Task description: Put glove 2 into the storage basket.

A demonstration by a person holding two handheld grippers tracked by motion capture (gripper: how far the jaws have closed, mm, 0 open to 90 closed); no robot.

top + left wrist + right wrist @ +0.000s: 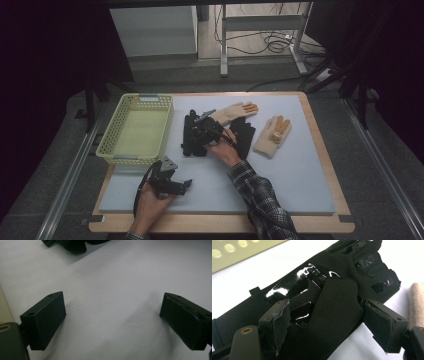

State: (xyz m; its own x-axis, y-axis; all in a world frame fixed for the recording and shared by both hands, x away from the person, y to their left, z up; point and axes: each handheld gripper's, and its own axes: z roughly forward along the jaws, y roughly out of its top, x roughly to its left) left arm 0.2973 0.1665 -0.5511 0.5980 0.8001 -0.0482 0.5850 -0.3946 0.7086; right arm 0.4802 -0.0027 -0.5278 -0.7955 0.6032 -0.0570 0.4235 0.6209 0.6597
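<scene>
A black glove (pixel 192 150) lies on the pale mat (pixel 300 170) just right of the basket. My right gripper (pixel 195 135) is down over it. In the right gripper view a raised fold of this black glove (pixel 342 270) sits between the jaws of the right gripper (pixel 327 311), which stand wide apart and open. A second black glove (pixel 246 135) lies to its right. My left gripper (pixel 186 183) rests near the mat's front left. In its own view the left gripper (pixel 112 312) is open over bare mat (pixel 125 277).
A yellow-green basket (pixel 140 97) stands at the mat's left, its wall (pixel 237 255) close behind the black glove. Two beige gloves with orange fingertips lie nearby, one (pixel 235 111) behind the black gloves and one (pixel 272 135) to their right. The table's wooden front edge (pixel 225 222) borders the mat.
</scene>
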